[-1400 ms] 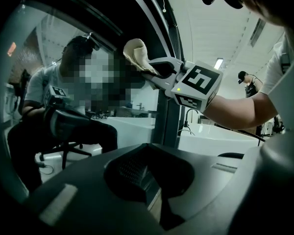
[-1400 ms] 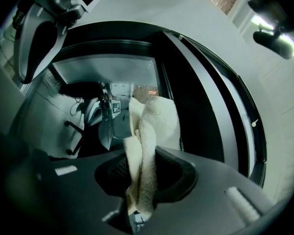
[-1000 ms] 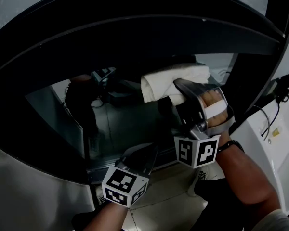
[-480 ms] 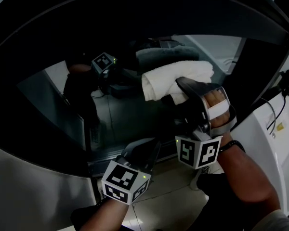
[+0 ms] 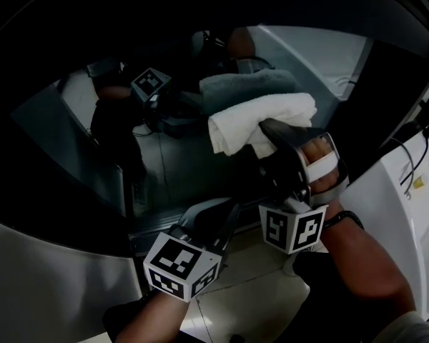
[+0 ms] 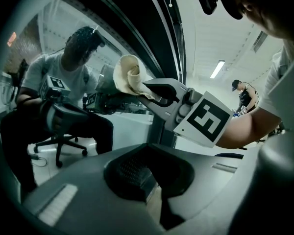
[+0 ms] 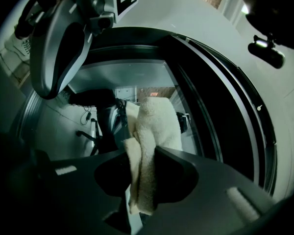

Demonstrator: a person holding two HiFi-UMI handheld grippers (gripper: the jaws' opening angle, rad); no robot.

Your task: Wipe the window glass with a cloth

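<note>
The cloth (image 5: 257, 120) looks soft and floppy, best held bunched as the right gripper (image 5: 270, 136) pinches it at the window glass (image 5: 175, 174); the left gripper (image 5: 216, 219) is closed, empty.

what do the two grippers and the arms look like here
The left gripper and right gripper are dark grey moulded shells, each carrying a white cube with black square markers. A white strap crosses the right one's handle. A dark wristband sits on the right wrist.
</note>
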